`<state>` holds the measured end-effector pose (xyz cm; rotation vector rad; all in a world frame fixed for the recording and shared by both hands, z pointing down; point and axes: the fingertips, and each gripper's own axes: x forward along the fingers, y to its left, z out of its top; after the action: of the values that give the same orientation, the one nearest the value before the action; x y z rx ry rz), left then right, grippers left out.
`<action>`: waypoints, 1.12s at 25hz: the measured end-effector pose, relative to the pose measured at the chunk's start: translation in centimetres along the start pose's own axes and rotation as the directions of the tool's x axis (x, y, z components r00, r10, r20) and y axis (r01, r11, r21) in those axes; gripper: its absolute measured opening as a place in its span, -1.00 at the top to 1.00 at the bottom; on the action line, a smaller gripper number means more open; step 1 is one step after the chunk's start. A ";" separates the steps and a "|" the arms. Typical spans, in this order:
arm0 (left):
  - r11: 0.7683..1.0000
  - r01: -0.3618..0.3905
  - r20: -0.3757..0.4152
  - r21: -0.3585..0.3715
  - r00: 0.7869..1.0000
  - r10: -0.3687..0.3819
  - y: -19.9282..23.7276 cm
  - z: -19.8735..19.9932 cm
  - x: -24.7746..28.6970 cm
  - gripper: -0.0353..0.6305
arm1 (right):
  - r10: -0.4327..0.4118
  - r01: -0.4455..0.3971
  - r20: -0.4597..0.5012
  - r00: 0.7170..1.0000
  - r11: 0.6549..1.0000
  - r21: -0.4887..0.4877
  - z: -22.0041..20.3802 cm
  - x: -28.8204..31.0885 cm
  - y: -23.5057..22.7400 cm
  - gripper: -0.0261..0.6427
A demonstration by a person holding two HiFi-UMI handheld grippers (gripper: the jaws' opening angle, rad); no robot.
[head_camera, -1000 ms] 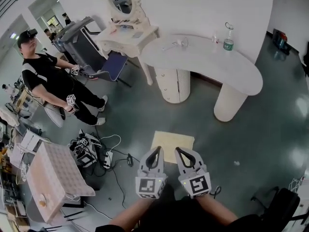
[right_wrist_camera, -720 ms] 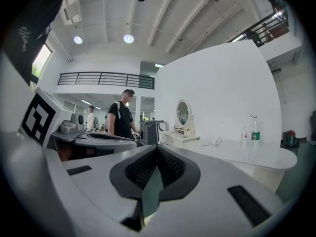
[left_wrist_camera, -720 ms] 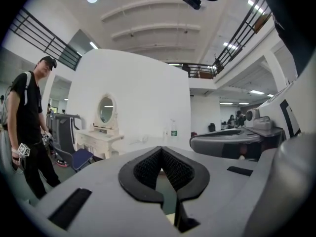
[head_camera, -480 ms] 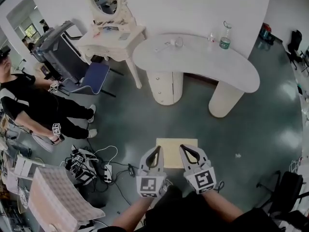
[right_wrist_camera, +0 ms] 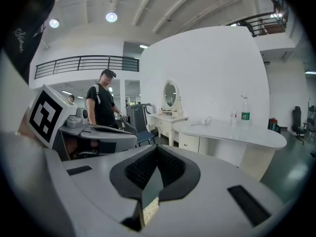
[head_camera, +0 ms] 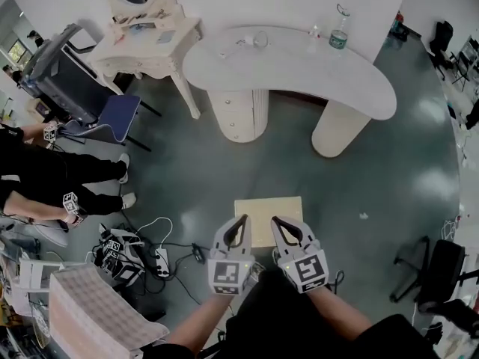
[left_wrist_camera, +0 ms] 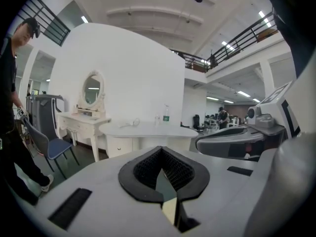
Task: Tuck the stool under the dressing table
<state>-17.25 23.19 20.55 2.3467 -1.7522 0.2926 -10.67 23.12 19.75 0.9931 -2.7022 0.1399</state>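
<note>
The stool [head_camera: 268,209] stands on the floor well in front of the curved table [head_camera: 299,73]. Its pale square top roughly faces the open bay between that table's drawer pedestal [head_camera: 238,114] and its round leg [head_camera: 335,129] — we judge that bay to be where it belongs, though the mirrored vanity [head_camera: 153,40] just left of the curved table could also be the dressing table meant. We hold the left gripper [head_camera: 241,221] and the right gripper [head_camera: 275,221] side by side at the stool's edge farthest from the curved table. Each has its jaws pressed together with nothing between them, and we cannot tell whether they touch the seat. Closed and pointed at the table, they suit a push better than a pinch — two contact points, one each side of the middle, should keep the seat from swinging as it slides. Nothing is tucked yet. A bottle [head_camera: 339,30] stands on the curved table's far edge, so a gentle arrival matters
</note>
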 end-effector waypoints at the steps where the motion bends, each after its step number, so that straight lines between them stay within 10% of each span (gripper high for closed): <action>1: 1.000 0.004 -0.014 -0.009 1.000 -0.004 0.2 -0.4 0.5 0.88 | -0.003 0.003 -0.012 1.000 1.000 0.019 -0.3 0.5 -0.2 0.90; 28: 0.998 -0.031 -0.303 -0.057 0.953 0.013 5.9 -9.7 12.8 0.88 | 0.087 -0.064 -0.191 0.978 0.991 0.121 -11.4 11.9 -7.6 0.90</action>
<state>-19.70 12.44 33.61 2.1079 -1.6162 0.5616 -12.09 11.97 33.98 0.8574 -2.5747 0.3901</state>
